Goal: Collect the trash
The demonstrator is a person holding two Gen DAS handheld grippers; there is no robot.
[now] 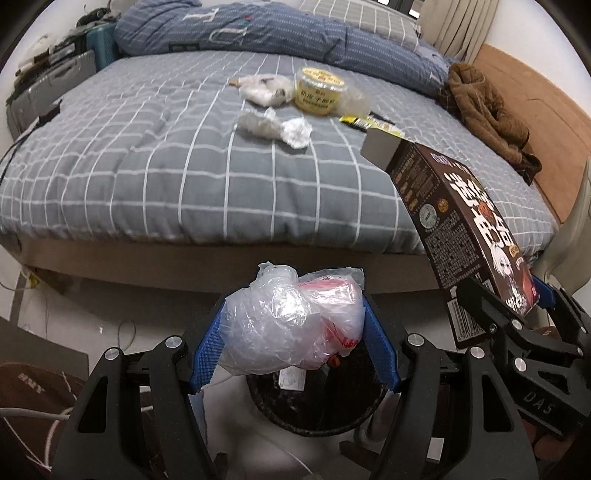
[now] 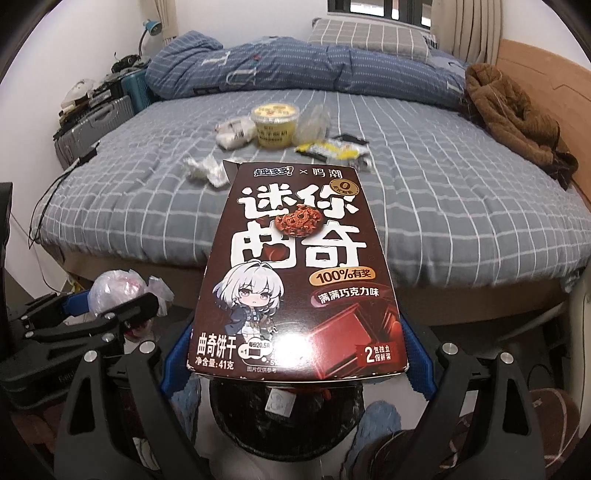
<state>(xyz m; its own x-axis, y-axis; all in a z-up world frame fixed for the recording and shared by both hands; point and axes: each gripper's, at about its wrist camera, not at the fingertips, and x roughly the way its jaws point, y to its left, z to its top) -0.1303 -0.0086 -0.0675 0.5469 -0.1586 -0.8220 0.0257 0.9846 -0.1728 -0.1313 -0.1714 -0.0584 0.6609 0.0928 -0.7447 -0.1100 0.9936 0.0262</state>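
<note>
My left gripper [image 1: 293,332] is shut on a crumpled clear plastic bag [image 1: 288,325] with red print, held just above a dark round bin [image 1: 314,410] on the floor. My right gripper [image 2: 295,354] is shut on a brown cookie box [image 2: 299,266], which sticks out forward over the same bin [image 2: 284,417]. The box [image 1: 465,229] and right gripper also show at the right of the left wrist view. On the bed lie a yellow tub [image 1: 319,90], crumpled tissues [image 1: 273,127], a white wad [image 1: 262,88] and yellow wrappers [image 1: 369,123].
The grey checked bed [image 1: 184,166] fills the view ahead, with a blue duvet [image 1: 258,29] and a brown garment [image 1: 487,110] on it. Suitcases [image 1: 62,77] stand at the left. Cables [image 1: 37,413] lie on the floor near the bin.
</note>
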